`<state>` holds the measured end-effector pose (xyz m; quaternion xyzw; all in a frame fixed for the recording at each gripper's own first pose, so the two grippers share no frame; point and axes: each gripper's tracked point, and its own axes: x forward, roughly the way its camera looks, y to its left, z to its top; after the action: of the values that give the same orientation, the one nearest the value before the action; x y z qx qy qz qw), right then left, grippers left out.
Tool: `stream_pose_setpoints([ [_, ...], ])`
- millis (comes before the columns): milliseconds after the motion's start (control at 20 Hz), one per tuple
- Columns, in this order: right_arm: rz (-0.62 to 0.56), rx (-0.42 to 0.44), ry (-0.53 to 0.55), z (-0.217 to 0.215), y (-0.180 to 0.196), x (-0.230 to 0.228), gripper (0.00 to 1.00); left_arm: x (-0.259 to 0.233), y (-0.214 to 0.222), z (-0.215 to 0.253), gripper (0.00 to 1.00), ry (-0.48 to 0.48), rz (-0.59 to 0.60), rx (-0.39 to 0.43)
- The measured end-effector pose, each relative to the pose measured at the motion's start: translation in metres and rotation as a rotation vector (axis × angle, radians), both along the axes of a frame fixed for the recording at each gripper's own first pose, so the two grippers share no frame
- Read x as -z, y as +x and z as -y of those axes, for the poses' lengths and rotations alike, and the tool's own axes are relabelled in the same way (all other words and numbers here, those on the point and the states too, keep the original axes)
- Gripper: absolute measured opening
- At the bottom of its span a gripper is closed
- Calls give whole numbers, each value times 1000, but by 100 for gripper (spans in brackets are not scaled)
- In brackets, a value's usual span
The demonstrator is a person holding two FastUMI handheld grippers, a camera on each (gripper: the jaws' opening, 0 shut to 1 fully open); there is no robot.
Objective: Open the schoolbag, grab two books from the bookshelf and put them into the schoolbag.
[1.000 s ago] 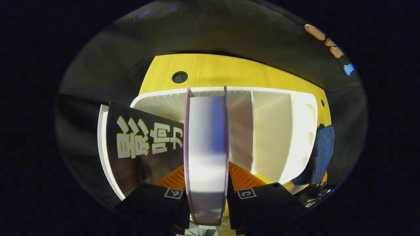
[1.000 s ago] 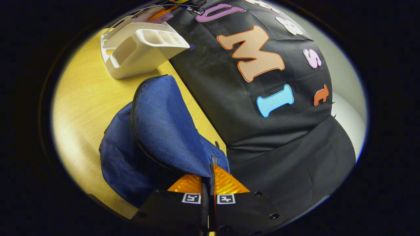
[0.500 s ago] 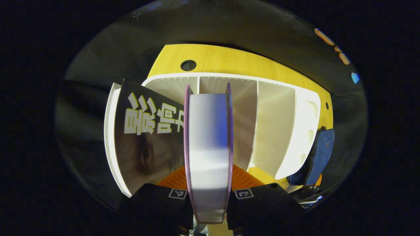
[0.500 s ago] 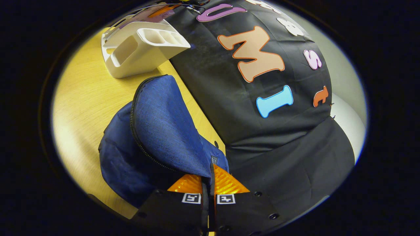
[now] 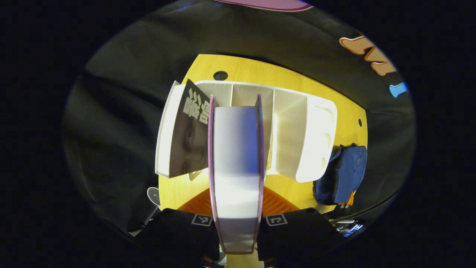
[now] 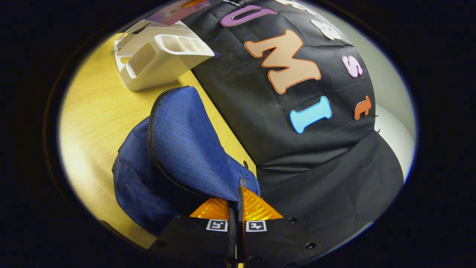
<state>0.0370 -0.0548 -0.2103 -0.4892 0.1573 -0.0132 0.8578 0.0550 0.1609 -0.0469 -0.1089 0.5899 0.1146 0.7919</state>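
The left gripper (image 5: 236, 208) is clamped on one thick purple-covered book with white page edges (image 5: 235, 175), held upright between its fingers, long axis running straight ahead along them. Beyond it, the white plastic bookshelf with upright dividers (image 5: 297, 134) stands on the yellow wooden counter (image 5: 256, 72), and one dark-covered book with pale lettering (image 5: 191, 134) leans in its left-end slot, so I count two books: one in hand, one on the shelf. The blue fabric schoolbag with a black zipper (image 5: 342, 173) lies ahead and to the right of the held book, just past the shelf's right end. In the right gripper view, the right gripper (image 6: 237, 208) sits with its jaws closed to a thin slit on the edge of the bag's raised flap, apparently pinching the cloth to hold the mouth open. Judging from this, the carry to the bag must swing right, and the left gripper is the one to deliver
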Motion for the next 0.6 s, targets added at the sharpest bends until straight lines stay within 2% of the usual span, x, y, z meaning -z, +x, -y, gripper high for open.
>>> stream_pose_setpoints([
  [150, 7, 5, 18, 2, -1, -2, 6, -21, -22, 11, 36, -27, 30, -34],
  [450, 18, 9, 65, 6, -1, -8, 1, -56, -47, 45, 37, -102, 130, -7],
  [600, 26, 22, 110, 9, -1, -12, 7, -67, -48, 86, 38, -214, 210, 10],
])
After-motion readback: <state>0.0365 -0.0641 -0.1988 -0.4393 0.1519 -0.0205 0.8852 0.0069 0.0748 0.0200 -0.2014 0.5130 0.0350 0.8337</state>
